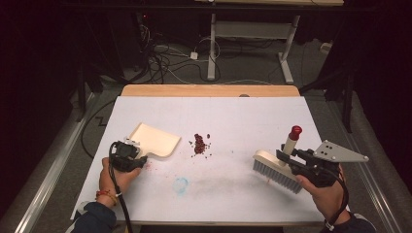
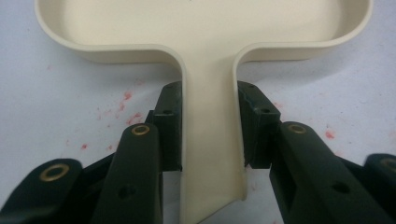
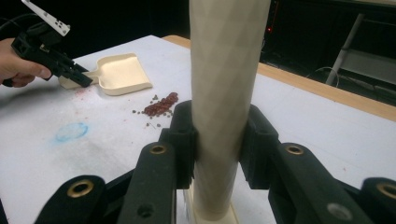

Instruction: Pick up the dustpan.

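Sweep not started: left hand-held gripper (image 1: 127, 156) clamps dustpan (image 1: 154, 139) handle, right hand-held gripper (image 1: 291, 162) clamps brush (image 1: 278, 167) handle near surface's right edge, crumbs (image 1: 199, 144) piled mid-surface, unswept.

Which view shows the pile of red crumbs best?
The high view: the red crumbs lie unobstructed between dustpan and brush. The right gripper view shows them farther off and smaller; the left gripper view gives just faint red specks.

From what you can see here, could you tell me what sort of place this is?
Probably a lab or recording room rather than a home: a white-covered table in a dark space, loose cables on the floor behind, and a hand-held left gripper and right gripper clamping a dustpan and brush.
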{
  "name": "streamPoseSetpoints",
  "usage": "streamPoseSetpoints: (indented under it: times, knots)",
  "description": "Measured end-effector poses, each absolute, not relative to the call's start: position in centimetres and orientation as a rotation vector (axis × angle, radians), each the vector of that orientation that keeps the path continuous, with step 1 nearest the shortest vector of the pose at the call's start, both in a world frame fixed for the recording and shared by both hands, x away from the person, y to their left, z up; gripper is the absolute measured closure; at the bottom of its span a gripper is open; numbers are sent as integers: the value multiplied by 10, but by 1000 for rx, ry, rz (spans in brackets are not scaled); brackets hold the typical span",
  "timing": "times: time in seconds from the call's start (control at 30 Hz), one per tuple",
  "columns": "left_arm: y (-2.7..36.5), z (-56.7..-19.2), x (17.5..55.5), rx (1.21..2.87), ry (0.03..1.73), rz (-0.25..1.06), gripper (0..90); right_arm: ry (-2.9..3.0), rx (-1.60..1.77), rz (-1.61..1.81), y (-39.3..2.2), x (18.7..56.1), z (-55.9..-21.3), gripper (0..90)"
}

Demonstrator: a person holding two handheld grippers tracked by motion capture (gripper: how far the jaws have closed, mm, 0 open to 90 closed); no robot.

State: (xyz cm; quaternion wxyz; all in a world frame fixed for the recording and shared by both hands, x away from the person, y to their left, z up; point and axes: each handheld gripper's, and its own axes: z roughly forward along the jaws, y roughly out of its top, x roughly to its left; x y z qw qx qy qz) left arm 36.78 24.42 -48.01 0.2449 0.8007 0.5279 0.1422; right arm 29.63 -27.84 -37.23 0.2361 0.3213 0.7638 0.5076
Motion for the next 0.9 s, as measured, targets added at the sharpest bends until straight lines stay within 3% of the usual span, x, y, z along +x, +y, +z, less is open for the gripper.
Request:
streamPoseSetpoints:
  times: [0.57,0.9]
  knots:
    - [256,-447,338,2195,1354,470,641,2085,917,1370,-284,302,-378,701]
    - [250,-442,315,2266,1272,425,641,2087,921,1367,-282,305,-379,702]
